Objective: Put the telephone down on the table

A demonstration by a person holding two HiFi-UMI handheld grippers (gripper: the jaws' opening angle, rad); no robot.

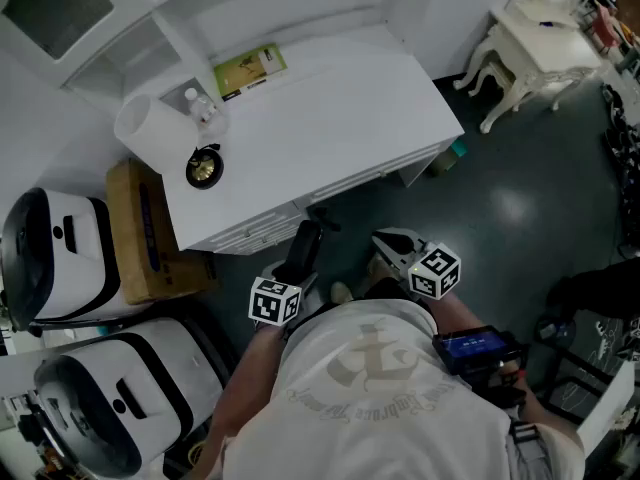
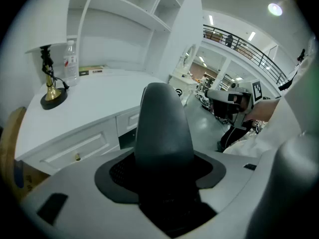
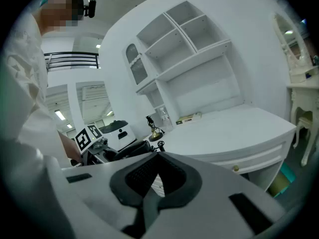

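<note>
- The telephone (image 2: 164, 128) is a dark handset clamped between the jaws of the left gripper (image 1: 292, 280). It is held in the air just in front of the desk's front edge, not touching it.
- Its lower end sinks out of sight between the jaws. From above it shows only as a dark bar, too dim for any detail.
- The right gripper (image 1: 395, 246) has its jaws pressed together with nothing between them. It hangs beside the left one, over the floor (image 1: 510, 208).
- The person's white shirt (image 1: 380, 388) fills the bottom of the head view and covers both hands.
- The desk (image 1: 330, 128) has a curved front edge with drawers below. A lamp (image 1: 150, 123), a bottle (image 1: 200, 103) and a book (image 1: 250, 70) crowd its left and back.
- From the lamp to the right corner, the white top lies open.
- Shelves (image 3: 199, 39) rise along the back of the desk.
- A box (image 1: 140, 233) stands against the desk's left side.
- 2 white machines (image 1: 60, 253) sit beyond the box, cut off by the picture's left edge.
- Right of the desk the dark floor is open as far as a small table (image 1: 545, 38), itself cut off at the top right corner.
</note>
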